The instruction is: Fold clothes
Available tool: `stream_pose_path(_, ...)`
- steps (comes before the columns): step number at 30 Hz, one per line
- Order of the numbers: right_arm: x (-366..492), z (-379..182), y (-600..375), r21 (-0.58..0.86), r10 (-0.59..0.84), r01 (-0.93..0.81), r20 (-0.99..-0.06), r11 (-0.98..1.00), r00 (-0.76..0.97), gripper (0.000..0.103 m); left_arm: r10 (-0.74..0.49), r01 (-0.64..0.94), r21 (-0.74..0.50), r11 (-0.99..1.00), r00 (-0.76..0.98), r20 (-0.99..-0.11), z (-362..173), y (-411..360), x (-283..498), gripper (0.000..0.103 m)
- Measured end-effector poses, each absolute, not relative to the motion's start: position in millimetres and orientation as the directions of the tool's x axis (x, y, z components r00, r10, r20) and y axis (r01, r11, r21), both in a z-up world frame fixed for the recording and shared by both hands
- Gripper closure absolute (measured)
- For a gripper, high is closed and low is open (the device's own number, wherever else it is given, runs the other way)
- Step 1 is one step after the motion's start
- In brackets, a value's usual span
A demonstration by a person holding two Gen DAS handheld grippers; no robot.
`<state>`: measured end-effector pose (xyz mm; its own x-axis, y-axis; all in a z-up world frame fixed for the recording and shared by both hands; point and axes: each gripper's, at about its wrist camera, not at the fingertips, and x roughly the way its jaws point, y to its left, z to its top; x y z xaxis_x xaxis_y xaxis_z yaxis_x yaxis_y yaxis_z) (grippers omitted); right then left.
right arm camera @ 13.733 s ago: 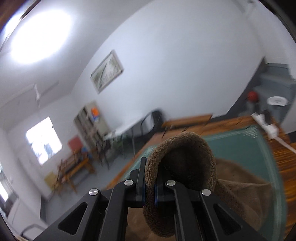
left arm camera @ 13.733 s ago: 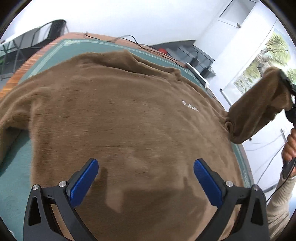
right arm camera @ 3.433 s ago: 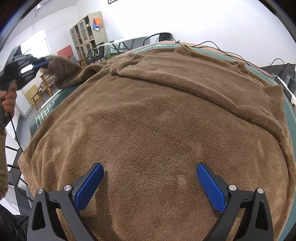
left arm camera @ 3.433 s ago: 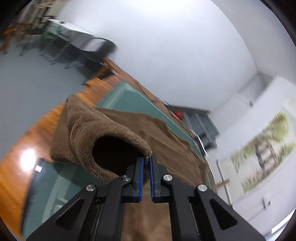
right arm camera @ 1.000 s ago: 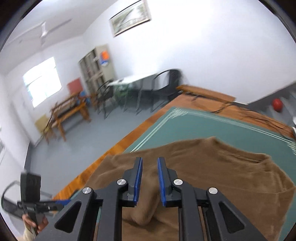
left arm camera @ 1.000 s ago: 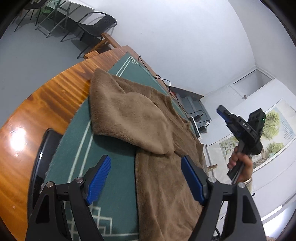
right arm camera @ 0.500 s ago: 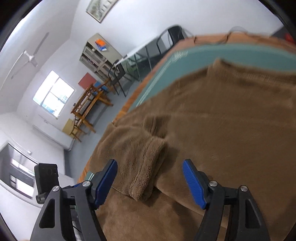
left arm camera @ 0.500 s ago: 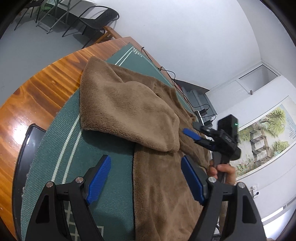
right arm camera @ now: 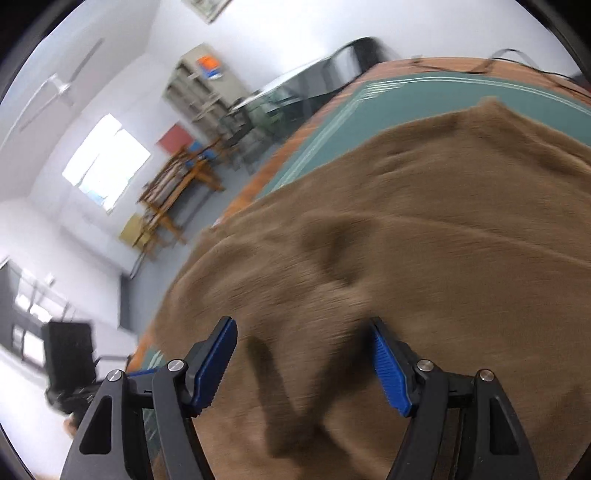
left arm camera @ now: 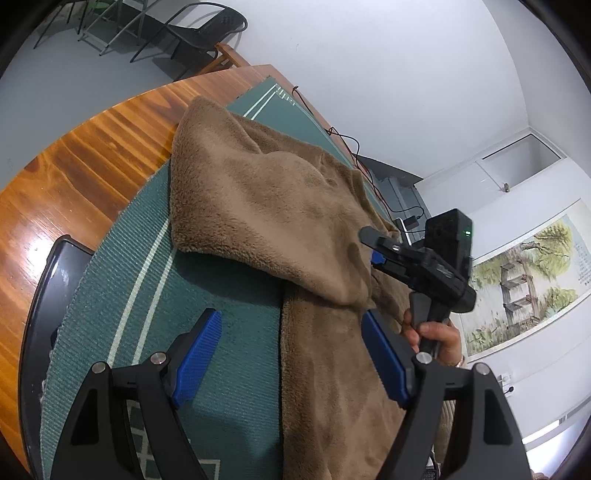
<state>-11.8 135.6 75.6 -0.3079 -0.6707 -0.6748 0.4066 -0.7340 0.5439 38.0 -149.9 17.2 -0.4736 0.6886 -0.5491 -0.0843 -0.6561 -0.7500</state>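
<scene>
A brown fleece sweater point(left arm camera: 266, 206) lies on a green mat point(left arm camera: 155, 280) on a wooden table. One part of it is folded over the body, its lower edge running diagonally. My left gripper point(left arm camera: 290, 315) hangs open above the mat and the sweater's left edge, nothing between its blue pads. A hand point(left arm camera: 432, 334) holds my right gripper point(left arm camera: 369, 245) low over the sweater's right side. In the blurred right wrist view that gripper point(right arm camera: 303, 325) is open just above the sweater point(right arm camera: 443, 240), gripping nothing.
Bare wooden table point(left arm camera: 85, 155) borders the mat on the left. A black chair back point(left arm camera: 40, 302) stands at the table's near left edge. Cables point(left arm camera: 343, 140) run along the far side. Chairs point(left arm camera: 199, 33) and desks stand farther off in the room.
My right gripper has gone from shut to open and dropped down close over the sweater. The left gripper has barely shifted and stays open.
</scene>
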Motion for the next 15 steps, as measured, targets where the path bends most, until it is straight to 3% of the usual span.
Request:
stream_pose_path(6,-18.3,69.4,130.4,0.558,-0.67,0.378,-0.666,-0.739,-0.328,0.029,0.693,-0.094,-0.75,-0.655,-0.47,-0.546,17.8,-149.5,38.5,0.021)
stream_pose_path(9,-20.7,61.1,130.6,0.523,-0.623,0.344,-0.701,-0.78,-0.348,0.04,0.696,-0.099,-0.751,-0.652,-0.471,-0.542,17.9,-149.8,40.0,0.021)
stream_pose_path(12,-19.1,61.3,133.3,0.519,-0.614,0.332,-0.701,-0.788,-0.363,0.065,0.695,-0.095,-0.751,-0.653,-0.47,-0.545,18.6,-150.0,40.0,0.021)
stream_pose_path(15,-16.8,67.5,133.4,0.528,-0.626,0.337,-0.685,-0.779,-0.374,0.073,0.689,-0.089,-0.747,-0.658,-0.471,-0.551,20.3,-148.8,38.4,0.021)
